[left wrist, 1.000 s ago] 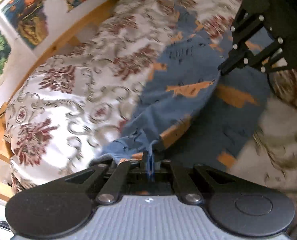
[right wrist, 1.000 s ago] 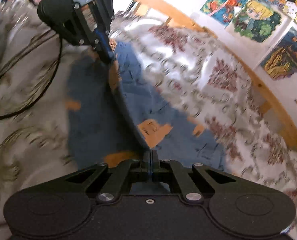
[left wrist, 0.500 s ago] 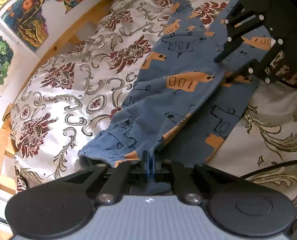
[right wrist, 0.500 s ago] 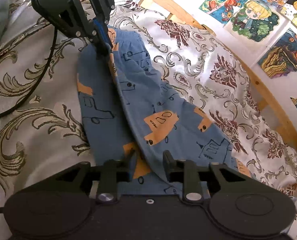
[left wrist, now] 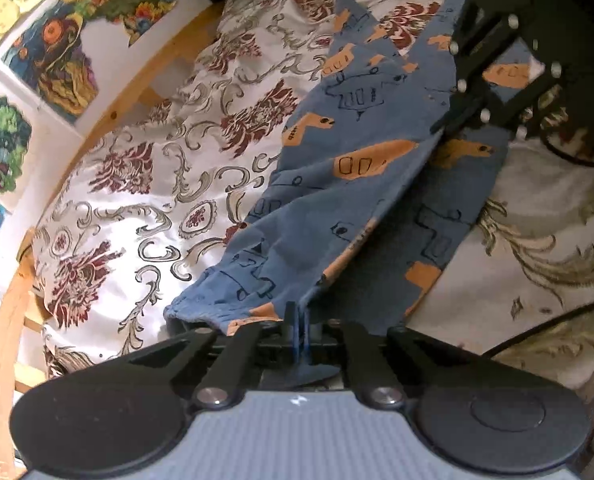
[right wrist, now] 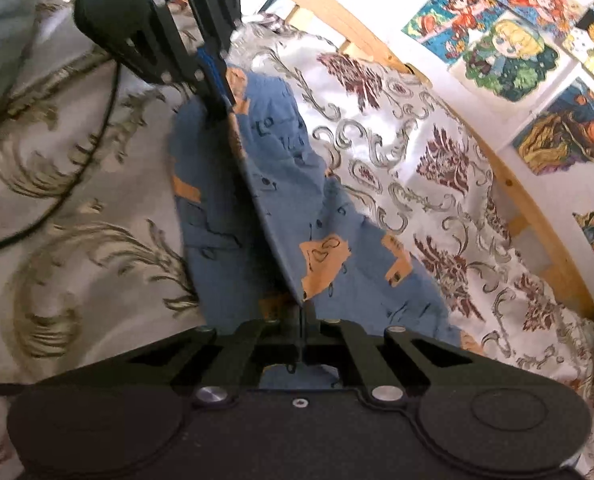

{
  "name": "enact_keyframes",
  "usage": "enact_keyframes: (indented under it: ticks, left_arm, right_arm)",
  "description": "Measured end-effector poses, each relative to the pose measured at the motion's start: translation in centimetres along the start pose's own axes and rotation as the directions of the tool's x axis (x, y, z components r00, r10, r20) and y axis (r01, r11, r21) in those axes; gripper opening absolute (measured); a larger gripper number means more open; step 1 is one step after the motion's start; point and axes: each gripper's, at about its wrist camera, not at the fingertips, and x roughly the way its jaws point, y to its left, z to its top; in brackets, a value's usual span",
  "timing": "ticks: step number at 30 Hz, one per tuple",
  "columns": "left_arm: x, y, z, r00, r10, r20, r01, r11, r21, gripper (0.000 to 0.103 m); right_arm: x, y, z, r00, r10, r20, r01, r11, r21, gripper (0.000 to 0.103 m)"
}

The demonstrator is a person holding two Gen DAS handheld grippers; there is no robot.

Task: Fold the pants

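Cartoon posters (right wrist: 509, 56) line the wall behind a floral-quilted bed (left wrist: 145, 200). Blue cotton pants with orange prints (left wrist: 337, 200) stretch between both jaws above it. Left gripper (left wrist: 297, 322) and right gripper (right wrist: 301, 322) each stand clenched on one fabric edge.

A white bedspread (left wrist: 145, 200) with dark red flowers and grey scrolls covers the bed. Beside it lies a beige cover (right wrist: 57, 208) with golden-brown scrolls, and a black cable (right wrist: 77, 184) curves across it. A wooden bed frame (right wrist: 537, 216) runs along the white wall, where colourful cartoon pictures (right wrist: 509, 44) hang. A grey cloth (right wrist: 5, 20) lies at one corner.
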Motion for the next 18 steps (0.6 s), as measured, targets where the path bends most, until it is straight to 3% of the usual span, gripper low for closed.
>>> enact_keyframes:
  ticks: [7,18]
  left_arm:
    - [0.0,-1.2,-1.5,1.0,0.025,-0.012,-0.023,0.995,0.096,0.002]
    - [0.7,-1.2,-1.9,0.997,-0.032,-0.066,0.04,0.991,0.129,0.002]
  right_arm:
    - [-0.4,3.2,1.0,0.997,0.042,-0.066,-0.044,0.999,-0.027,0.0]
    - [-0.5,3.8,1.0,0.995,0.059,-0.075,-0.061,0.998,-0.026,0.0]
